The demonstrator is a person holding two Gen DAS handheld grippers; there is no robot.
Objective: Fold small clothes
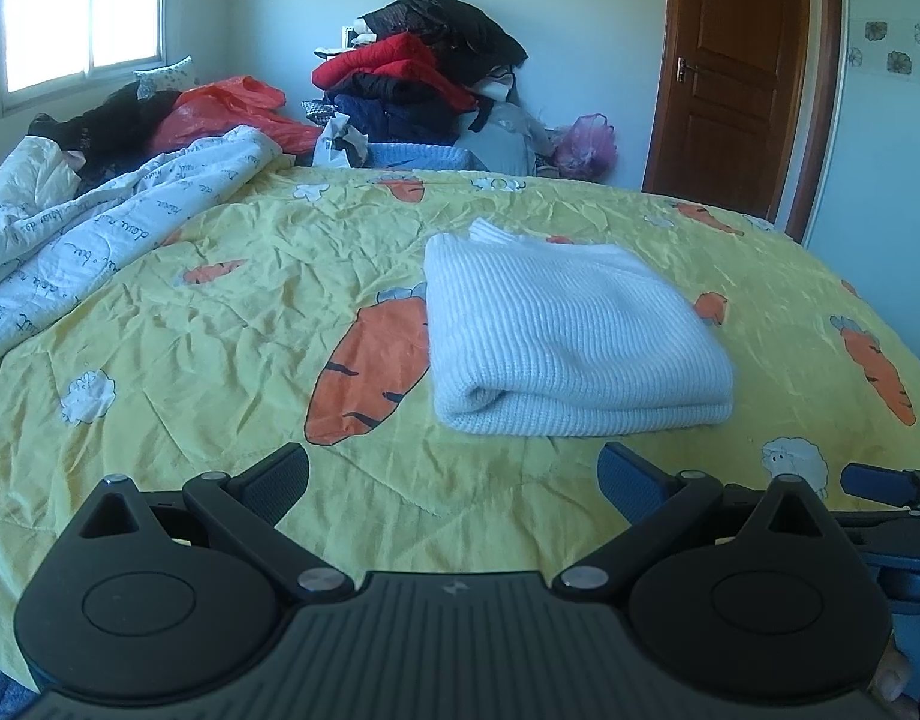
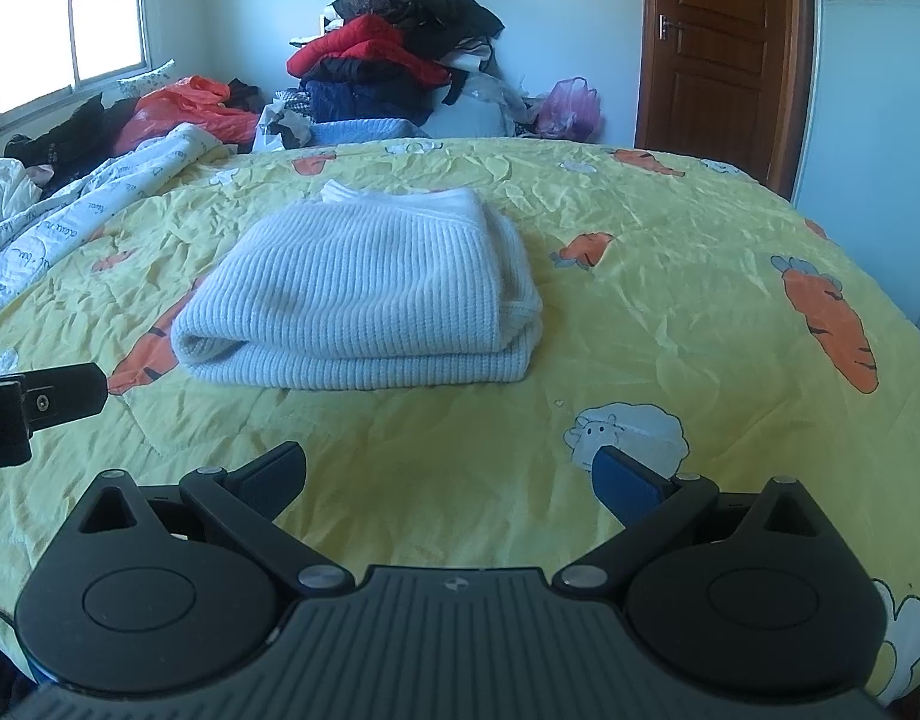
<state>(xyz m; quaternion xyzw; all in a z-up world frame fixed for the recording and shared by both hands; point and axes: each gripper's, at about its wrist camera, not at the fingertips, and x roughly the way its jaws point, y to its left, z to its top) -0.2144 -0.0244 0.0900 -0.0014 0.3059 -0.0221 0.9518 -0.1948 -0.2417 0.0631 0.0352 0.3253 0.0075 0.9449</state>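
Sweater [image 1: 571,336], white and rib-knit, lies folded into a thick rectangle near the middle of the yellow carrot-print quilt [image 1: 220,360]. Its rounded fold edge faces the 2 grippers, and the ribbed collar end pokes out at the far side, toward the heap of clothes. In the left wrist view the bundle looks a little longer from near edge to far edge than it is wide, though the fisheye bends the shape, so the long axis is hard to call. The ribs run from the fold toward the collar. In the right wrist view the sweater [image 2: 364,294] shows 2 stacked layers along its near edge, with a looser edge on its right side.

Left gripper [image 1: 454,477] hovers just short of the sweater's fold, its jaws spread wide with nothing between them. Right gripper [image 2: 448,477] hangs beside it, likewise spread wide and empty, over a sheep print on the quilt.

A white quilt with script lettering [image 1: 88,228] is bunched at the left. A pile of dark and red clothes [image 1: 424,66] stands against the far wall, and a brown door [image 1: 742,66] is at the right.
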